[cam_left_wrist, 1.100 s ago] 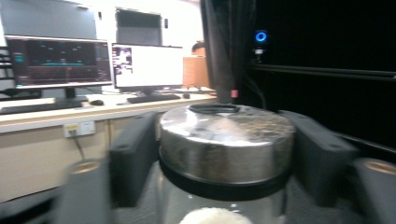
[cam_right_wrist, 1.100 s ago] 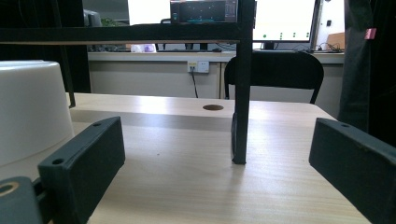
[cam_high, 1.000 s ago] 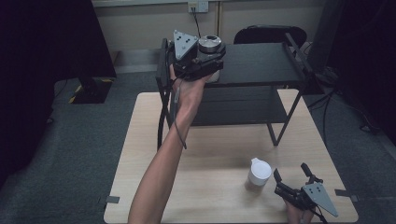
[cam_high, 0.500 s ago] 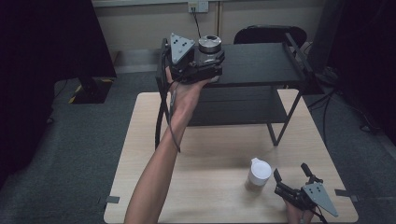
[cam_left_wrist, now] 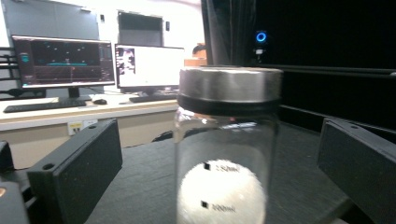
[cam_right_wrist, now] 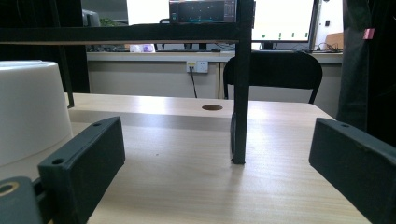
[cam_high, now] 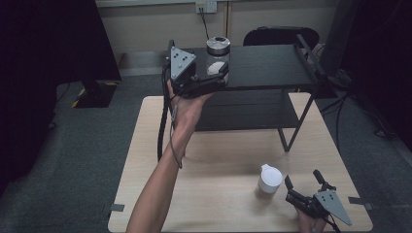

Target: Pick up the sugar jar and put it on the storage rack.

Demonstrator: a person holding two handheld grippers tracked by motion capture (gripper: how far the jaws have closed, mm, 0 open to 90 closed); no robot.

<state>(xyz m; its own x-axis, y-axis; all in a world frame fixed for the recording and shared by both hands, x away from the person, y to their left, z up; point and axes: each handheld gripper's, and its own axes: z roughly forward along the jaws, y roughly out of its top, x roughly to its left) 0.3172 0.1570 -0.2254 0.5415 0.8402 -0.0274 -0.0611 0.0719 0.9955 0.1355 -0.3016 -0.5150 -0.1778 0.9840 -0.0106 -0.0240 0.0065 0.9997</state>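
Jar (cam_left_wrist: 227,154) base cut off by lower edge of my left gripper view, its printed marks blurred, white cup (cam_right_wrist: 29,112) cropped at left edge of my right gripper view, my right hand (cam_high: 311,224) cut by bottom edge.

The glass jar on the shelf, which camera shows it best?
The left gripper view: the jar stands close up between that gripper's open jaws, metal lid, clear wall and printed marks visible. In the high view the jar is small, partly behind the left gripper.
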